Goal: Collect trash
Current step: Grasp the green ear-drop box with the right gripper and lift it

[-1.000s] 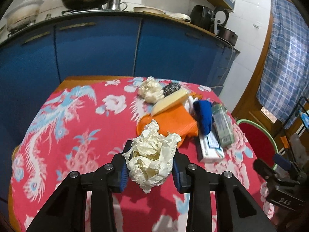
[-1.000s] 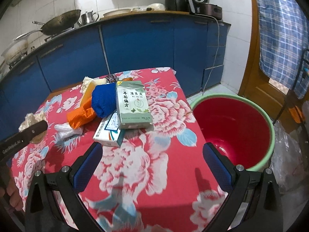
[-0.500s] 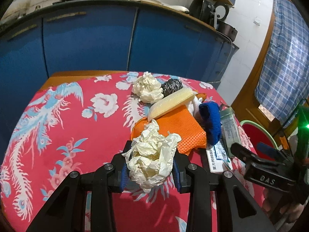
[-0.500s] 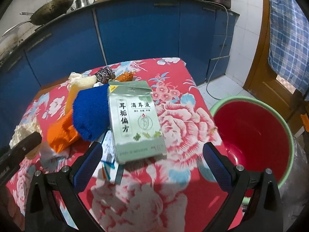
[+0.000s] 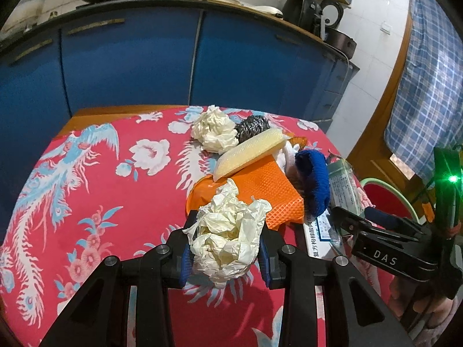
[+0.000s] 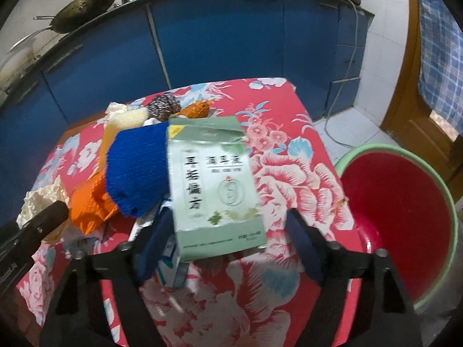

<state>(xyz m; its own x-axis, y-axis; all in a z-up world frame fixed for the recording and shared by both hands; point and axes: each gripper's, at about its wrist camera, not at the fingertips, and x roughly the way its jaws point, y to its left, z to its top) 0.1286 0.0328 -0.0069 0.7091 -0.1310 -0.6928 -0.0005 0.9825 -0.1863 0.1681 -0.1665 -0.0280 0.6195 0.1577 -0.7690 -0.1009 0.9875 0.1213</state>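
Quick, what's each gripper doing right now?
Left gripper: closed on the crumpled paper wad.
Right gripper: open, jaws just been closing around the green box, pads not yet pressing it.

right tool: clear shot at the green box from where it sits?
Probably yes. The green box lies on top of the pile between the right tool's jaws, which have just been closing, nothing over it. The blue cloth crowds its left edge; the right jaw still shows a gap.

crumpled matt paper wad (image 5: 228, 240), knitted blue cloth (image 6: 139, 170), glossy cardboard box (image 6: 217, 188)
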